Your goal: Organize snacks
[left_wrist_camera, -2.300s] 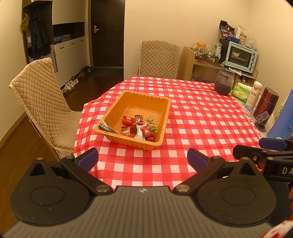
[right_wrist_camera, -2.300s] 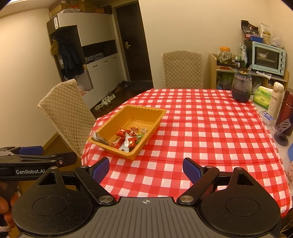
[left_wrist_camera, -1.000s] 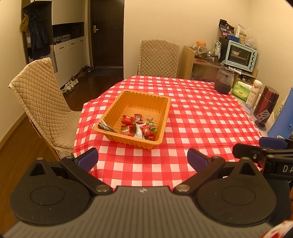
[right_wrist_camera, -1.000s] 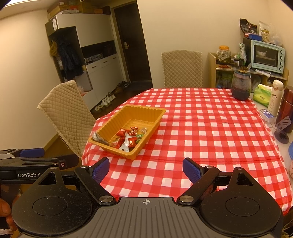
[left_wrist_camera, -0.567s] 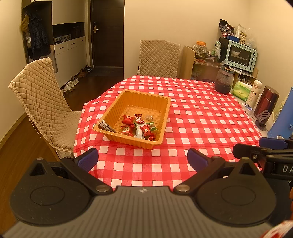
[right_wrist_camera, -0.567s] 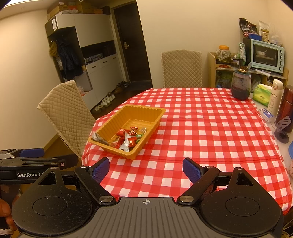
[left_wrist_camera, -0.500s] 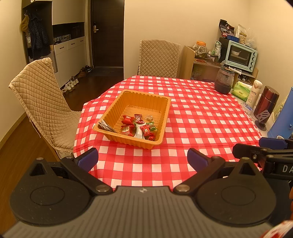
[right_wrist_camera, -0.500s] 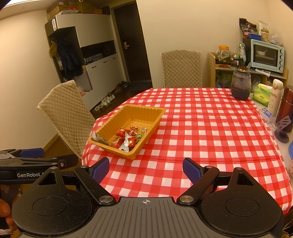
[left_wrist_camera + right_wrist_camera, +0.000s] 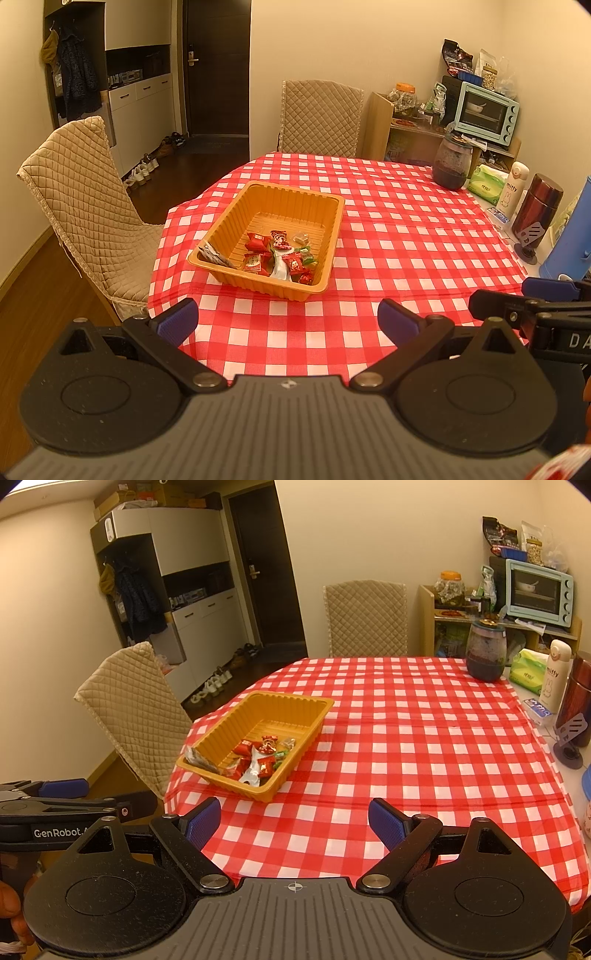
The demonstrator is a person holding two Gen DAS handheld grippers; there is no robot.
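Fingers (image 9: 176,320) apart, empty; orange tray (image 9: 325,214) holds wrapped candies (image 9: 280,254).

An orange tray (image 9: 334,221) sits on the checked worktop (image 9: 406,251), toward its left edge, with a heap of wrapped snacks (image 9: 279,254) in its near end. The left claw (image 9: 288,319) hangs near the worktop's front edge, jaws wide apart, nothing between them. The right claw (image 9: 532,299) juts in at the right.

Snacks (image 9: 276,254) in tray (image 9: 236,221) — on table (image 9: 406,236).
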